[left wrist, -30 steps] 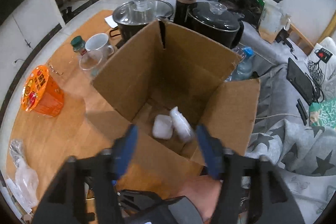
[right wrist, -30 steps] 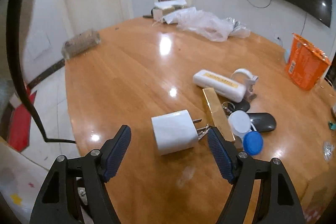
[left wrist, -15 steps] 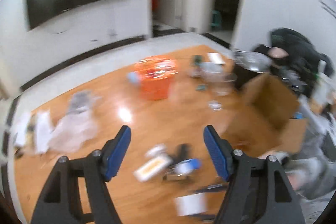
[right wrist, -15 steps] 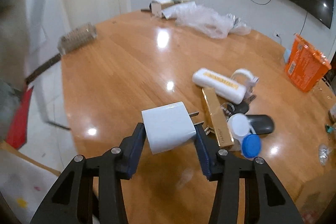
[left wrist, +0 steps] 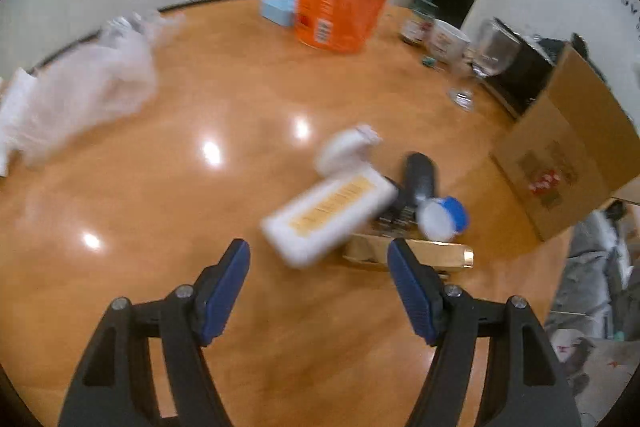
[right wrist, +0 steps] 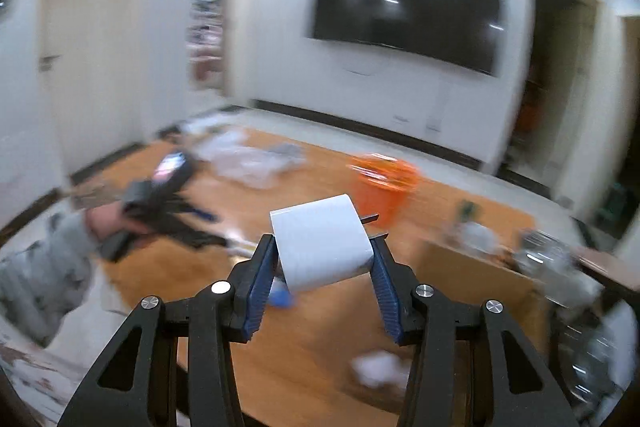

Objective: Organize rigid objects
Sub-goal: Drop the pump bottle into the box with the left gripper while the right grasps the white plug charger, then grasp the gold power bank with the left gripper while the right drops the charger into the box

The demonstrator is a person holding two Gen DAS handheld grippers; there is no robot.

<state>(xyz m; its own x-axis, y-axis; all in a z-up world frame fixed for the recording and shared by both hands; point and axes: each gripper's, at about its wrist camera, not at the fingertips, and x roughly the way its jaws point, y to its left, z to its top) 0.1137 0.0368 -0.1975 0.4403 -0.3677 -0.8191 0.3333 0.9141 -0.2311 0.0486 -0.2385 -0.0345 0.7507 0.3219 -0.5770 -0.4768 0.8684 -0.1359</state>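
Note:
In the left wrist view my left gripper [left wrist: 318, 263] is open and empty, low over the wooden table [left wrist: 160, 187]. Just ahead of it lies a white rectangular case with a yellow label [left wrist: 332, 215]. Beside it are a gold bar-shaped box [left wrist: 408, 253], a black mouse [left wrist: 420, 173], a white tape holder [left wrist: 346, 149] and a small jar with a blue cap [left wrist: 442, 217]. The open cardboard box [left wrist: 568, 151] stands to the right. In the right wrist view my right gripper [right wrist: 324, 261] is shut on a white plug charger [right wrist: 320, 241], held high above the table.
An orange noodle cup [left wrist: 340, 13], a mug [left wrist: 446, 39], a jar [left wrist: 418, 25] and a glass [left wrist: 494, 53] stand at the table's far side. Crumpled clear plastic [left wrist: 88, 87] lies at the left. The cardboard box [right wrist: 476, 275] shows right of the charger in the blurred right wrist view.
My left gripper swung away from the box down to the pile of objects. My right gripper closed on the white charger, lifted it off the table and is swinging toward the box.

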